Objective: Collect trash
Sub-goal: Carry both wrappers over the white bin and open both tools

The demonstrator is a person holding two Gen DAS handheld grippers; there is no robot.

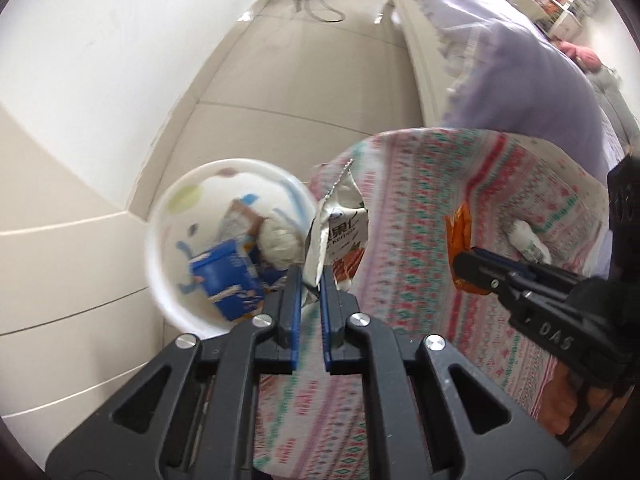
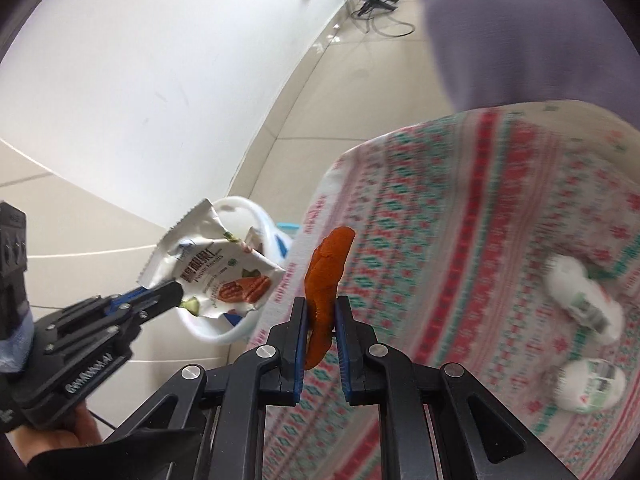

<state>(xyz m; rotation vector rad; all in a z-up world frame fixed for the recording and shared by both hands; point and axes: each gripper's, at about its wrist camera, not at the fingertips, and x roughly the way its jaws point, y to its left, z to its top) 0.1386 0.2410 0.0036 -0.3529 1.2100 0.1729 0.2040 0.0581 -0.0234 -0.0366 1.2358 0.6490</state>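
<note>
A: Lowest in the frame, the left gripper [image 1: 310, 280] is clamped on a torn silver snack pouch [image 1: 340, 236], held beside the rim of the white trash bin [image 1: 160, 264] at left of centre.

B: And the right gripper [image 2: 322, 312]?

A: Its blue pads pinch an orange peel [image 2: 326, 276] at centre, above the patterned tablecloth [image 2: 460, 200]. Two white bottles [image 2: 584, 304] lie at the right edge on the cloth.

B: What's in the bin?

A: A blue carton [image 1: 226, 280] and crumpled paper [image 1: 280, 240].

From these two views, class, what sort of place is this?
Probably a room in a home, perhaps a bedroom: a round table under a patterned tablecloth, a lilac bedspread beside it, a tiled floor, and a small white trash bin.
</note>
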